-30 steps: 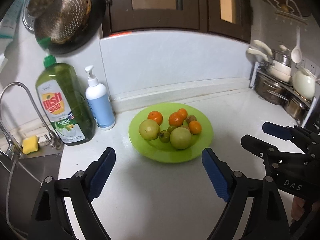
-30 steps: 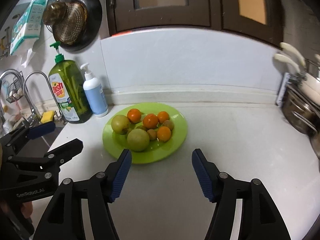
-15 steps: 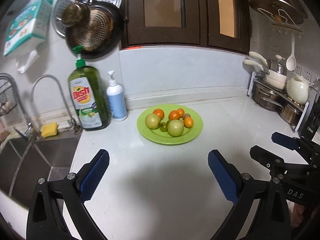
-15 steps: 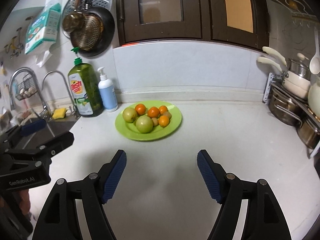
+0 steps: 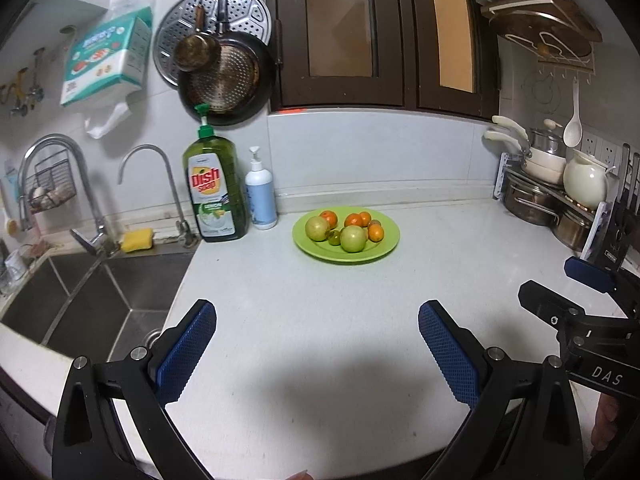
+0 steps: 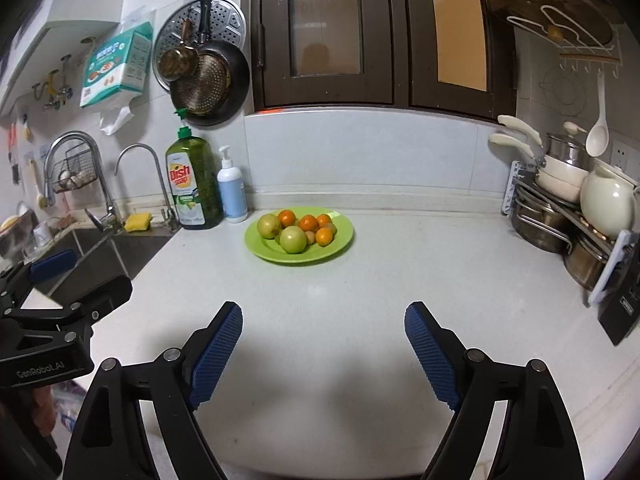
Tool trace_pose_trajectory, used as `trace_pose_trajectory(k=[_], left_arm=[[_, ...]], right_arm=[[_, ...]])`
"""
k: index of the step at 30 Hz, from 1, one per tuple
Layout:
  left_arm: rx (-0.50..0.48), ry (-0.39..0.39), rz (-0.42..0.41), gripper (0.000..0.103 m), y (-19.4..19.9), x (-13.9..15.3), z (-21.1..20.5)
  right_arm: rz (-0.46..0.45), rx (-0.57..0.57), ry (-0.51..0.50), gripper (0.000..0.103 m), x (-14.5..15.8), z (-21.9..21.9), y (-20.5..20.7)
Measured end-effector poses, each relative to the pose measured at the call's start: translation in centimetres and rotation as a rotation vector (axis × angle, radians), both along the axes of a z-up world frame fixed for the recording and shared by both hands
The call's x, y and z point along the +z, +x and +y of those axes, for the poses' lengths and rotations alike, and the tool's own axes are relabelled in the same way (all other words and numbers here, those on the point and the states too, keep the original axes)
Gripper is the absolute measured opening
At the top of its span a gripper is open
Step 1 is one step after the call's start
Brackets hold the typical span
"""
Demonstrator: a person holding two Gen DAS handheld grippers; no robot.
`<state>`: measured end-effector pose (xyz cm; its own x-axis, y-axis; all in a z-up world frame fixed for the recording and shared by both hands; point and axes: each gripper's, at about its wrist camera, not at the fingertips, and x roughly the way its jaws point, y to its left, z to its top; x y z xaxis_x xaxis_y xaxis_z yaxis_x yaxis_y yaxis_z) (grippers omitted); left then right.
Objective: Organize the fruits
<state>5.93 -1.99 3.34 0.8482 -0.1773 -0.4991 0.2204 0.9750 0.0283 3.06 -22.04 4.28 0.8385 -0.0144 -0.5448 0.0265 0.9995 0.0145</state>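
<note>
- Both grippers hang over the white counter with nothing in them: the left gripper has its blue pads spread wide, and the right gripper is just as wide.
- On the counter near the back wall sits a green plate, which holds two large yellow-green fruits, several small oranges and a few small dark green or brownish fruits, all clustered and touching near the plate's middle.
- Left of the plate stand a white pump bottle and a green dish soap bottle, side by side; beyond them lies the steel sink with a yellow sponge on its rim.
- At the right, a rack carries stacked steel pots and a cream jug.
- Compared with a second ago, both cameras have pulled back: the plate looks smaller and farther off, more of the counter and the sink shows, and the fruits lie in the same arrangement on the plate.
- The plate of fruit is straight ahead of both grippers, well apart from the pads, with bare counter between.
</note>
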Motion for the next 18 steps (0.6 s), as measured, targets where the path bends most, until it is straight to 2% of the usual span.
trace_pose_trajectory(k=[8,18], left_arm=[[0.015,0.021,-0.026,0.103,-4.3,-0.2,-0.1],[0.007,0.014,-0.029,0.103,-7.0,-0.2,-0.2]], right_arm=[[0.0,0.008,0.012,0.084,-0.4,-0.5,-3.9],[-0.011,0.009,0.022,0.084,-0.6,-1.0,-6.4]])
